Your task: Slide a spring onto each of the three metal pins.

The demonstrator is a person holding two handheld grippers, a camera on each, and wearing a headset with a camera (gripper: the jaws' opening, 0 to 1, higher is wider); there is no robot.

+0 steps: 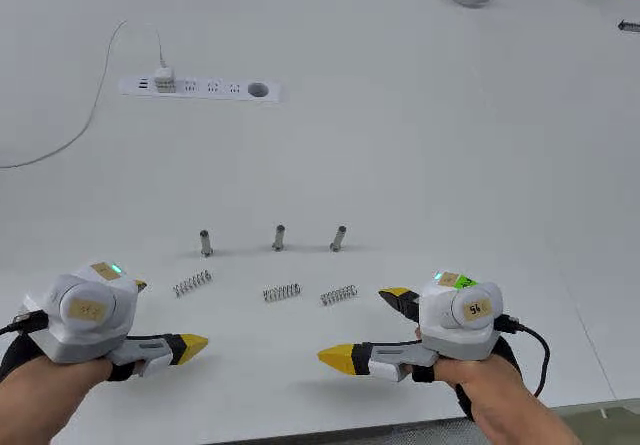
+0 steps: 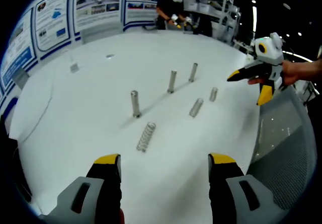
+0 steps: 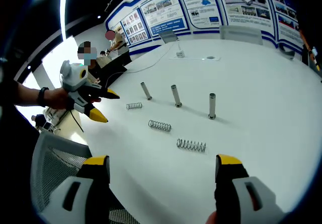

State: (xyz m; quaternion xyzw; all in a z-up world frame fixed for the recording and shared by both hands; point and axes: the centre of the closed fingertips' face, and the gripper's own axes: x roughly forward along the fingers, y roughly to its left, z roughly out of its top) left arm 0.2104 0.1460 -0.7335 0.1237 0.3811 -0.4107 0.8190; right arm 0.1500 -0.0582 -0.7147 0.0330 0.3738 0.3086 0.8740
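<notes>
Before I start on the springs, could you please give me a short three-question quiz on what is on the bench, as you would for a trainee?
1. How many springs lie on the table?
2. True or false: one of the pins already carries a spring.
3. The left gripper and right gripper are: A) both open, holding nothing; B) both shut on springs; C) one open, one shut on a pin.
Key: 1. Three. 2. False, all three pins stand bare. 3. A.
</notes>
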